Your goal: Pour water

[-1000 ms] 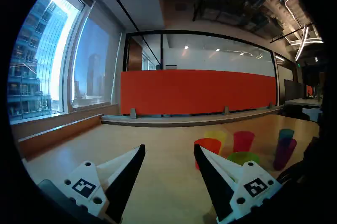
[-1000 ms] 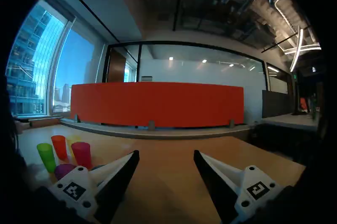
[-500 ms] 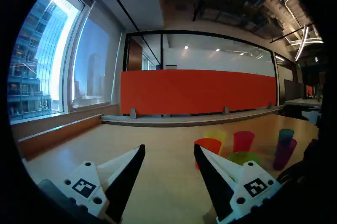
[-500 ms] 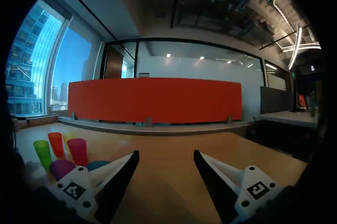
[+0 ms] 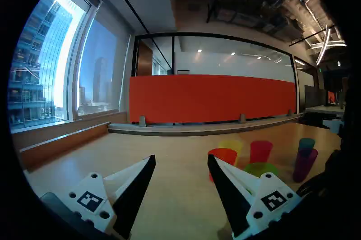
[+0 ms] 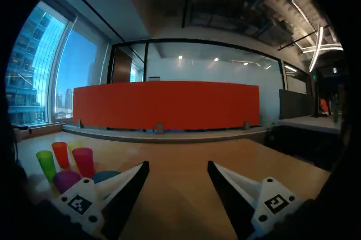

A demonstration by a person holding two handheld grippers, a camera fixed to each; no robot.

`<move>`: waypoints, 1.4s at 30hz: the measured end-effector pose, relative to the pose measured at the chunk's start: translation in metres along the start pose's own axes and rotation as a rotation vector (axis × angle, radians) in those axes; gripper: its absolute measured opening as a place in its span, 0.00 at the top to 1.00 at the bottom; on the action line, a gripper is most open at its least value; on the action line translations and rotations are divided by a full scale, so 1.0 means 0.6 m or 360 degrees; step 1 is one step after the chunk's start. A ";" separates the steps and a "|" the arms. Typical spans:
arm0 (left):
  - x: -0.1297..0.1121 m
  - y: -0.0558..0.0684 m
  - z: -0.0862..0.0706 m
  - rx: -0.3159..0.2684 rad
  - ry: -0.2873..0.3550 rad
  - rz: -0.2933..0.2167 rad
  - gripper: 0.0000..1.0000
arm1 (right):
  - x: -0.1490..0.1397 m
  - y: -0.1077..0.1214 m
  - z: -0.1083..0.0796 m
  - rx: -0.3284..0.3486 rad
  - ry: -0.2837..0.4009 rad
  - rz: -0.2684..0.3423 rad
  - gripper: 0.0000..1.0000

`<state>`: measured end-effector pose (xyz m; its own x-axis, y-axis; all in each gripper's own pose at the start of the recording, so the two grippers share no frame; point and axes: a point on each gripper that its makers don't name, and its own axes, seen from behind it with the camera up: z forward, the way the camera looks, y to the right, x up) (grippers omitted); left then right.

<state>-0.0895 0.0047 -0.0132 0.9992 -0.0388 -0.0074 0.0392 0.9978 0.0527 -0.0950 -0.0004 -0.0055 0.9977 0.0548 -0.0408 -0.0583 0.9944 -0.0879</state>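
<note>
Currently left gripper (image 5: pixel 180 158) gapes empty, cups (image 5: pixel 261 150) at 4 o'clock on table (image 5: pixel 180 204); right gripper (image 6: pixel 178 164) likewise spread, cups at 8 o'clock.

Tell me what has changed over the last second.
The right gripper tipped slightly downward: the orange partition sits higher in its view. Nothing was grasped or released. The left gripper, open like the right, and the cups on the table stayed put.

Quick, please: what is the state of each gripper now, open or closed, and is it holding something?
Left gripper: open, holding nothing.
Right gripper: open, holding nothing.
</note>
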 end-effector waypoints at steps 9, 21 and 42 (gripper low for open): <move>0.000 0.000 0.000 0.0000 0.0000 0.0000 0.15 | -0.001 0.004 -0.003 -0.0002 -0.0002 0.0001 0.00; 0.000 0.001 0.000 0.0000 0.0000 0.0000 0.15 | -0.001 0.000 -0.002 0.0010 -0.0003 -0.0001 0.00; 0.000 0.001 0.000 0.0000 0.0000 0.0000 0.15 | -0.003 -0.001 -0.001 0.0014 -0.0005 0.0000 0.00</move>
<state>-0.0892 0.0050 -0.0135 0.9992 -0.0390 -0.0073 0.0394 0.9978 0.0528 -0.0969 -0.0014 -0.0060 0.9977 0.0554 -0.0378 -0.0582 0.9952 -0.0792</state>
